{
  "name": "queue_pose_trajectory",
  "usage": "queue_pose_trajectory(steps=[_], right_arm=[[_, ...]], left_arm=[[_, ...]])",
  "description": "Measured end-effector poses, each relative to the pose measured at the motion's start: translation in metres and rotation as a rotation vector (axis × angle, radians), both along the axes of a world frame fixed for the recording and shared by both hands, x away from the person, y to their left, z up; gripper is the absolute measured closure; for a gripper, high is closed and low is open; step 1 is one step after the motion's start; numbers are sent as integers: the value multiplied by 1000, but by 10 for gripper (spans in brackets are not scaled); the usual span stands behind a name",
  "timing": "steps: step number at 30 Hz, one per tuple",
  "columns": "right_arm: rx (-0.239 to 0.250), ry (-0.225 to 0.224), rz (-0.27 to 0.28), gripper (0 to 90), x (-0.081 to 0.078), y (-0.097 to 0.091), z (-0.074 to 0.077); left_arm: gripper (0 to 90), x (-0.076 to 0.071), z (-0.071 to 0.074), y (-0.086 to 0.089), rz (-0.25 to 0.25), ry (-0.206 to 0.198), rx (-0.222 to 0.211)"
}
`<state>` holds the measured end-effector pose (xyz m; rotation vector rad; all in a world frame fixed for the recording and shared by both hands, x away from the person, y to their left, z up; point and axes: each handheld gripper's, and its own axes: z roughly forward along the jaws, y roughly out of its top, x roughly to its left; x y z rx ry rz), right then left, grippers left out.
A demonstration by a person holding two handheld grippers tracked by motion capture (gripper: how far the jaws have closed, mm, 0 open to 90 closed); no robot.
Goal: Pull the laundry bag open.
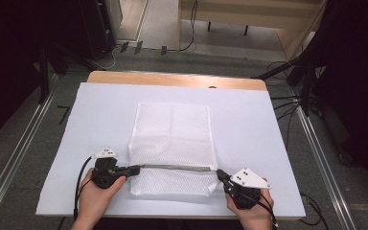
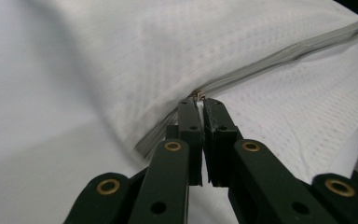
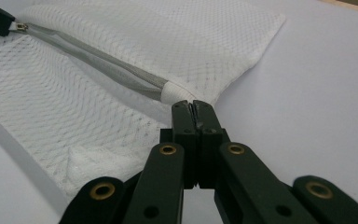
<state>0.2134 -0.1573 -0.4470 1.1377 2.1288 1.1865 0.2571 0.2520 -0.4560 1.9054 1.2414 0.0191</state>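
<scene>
White mesh laundry bag (image 1: 172,139) lies mid-surface (image 1: 249,143). Left claw (image 1: 135,169) pinches the zipper pull (image 2: 199,96) at 9 o'clock; right claw (image 1: 220,175) clamps the bag's 3 o'clock end. Zipper (image 1: 175,167) apparently closed, judging by its flat line

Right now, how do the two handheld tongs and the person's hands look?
Both tongs, left and right, are black, with flat linked bars, brass-coloured rivets and a light three-cornered plate on top. A black cable trails from the left one. The hands, like the visible left forearm, are bare.
</scene>
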Motion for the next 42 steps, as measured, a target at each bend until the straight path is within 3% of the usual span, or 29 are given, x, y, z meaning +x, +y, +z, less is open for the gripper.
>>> queue_pose_trajectory(steps=[4, 7, 9, 11, 12, 13, 16, 18, 20, 23, 26, 30, 33, 39, 42], right_arm=[[2, 7, -17, 900, 1, -5, 1], [36, 24, -12, 900, 3, -9, 1], [26, 23, -1, 900, 1, -7, 1], [12, 3, 10, 900, -1, -3, 1], [10, -3, 14, 900, -2, -2, 2], [11, -9, 15, 900, -3, -2, 3], [33, 1, 36, 900, -3, -4, 2], [45, 18, 41, 888, -2, -5, -1], [58, 37, 54, 818, -1, -6, -2], [81, 43, 59, 671, -1, -7, -1], [114, 39, 52, 528, 0, -8, -1], [123, 29, 17, 372, 5, -14, -1], [126, 28, -4, 346, 8, -22, -1], [136, 17, -57, 300, 16, -40, -2], [137, 22, -88, 283, 21, -51, -5]], left_arm=[[877, -3, 1, 20, 46, -7, -2], [877, -4, 0, 29, 46, -1, -30], [876, -5, -1, 31, 49, -5, -22], [864, -5, 0, 34, 59, -37, -24], [824, -5, 0, 36, 81, -70, -22], [729, -5, 1, 39, 102, -106, -36], [436, -6, 2, 45, 155, -157, -104], [348, -8, 4, 44, 182, -195, -83], [235, -10, 7, 42, 207, -233, -51], [141, -14, 11, 43, 163, -263, -48], [127, -15, 13, 48, 148, -277, -90], [108, -14, 11, 55, 167, -281, -77], [106, -13, 10, 60, 193, -284, -45], [11, -13, 9, 63, 187, -300, 11], [7, -13, 10, 63, 186, -309, 22]])
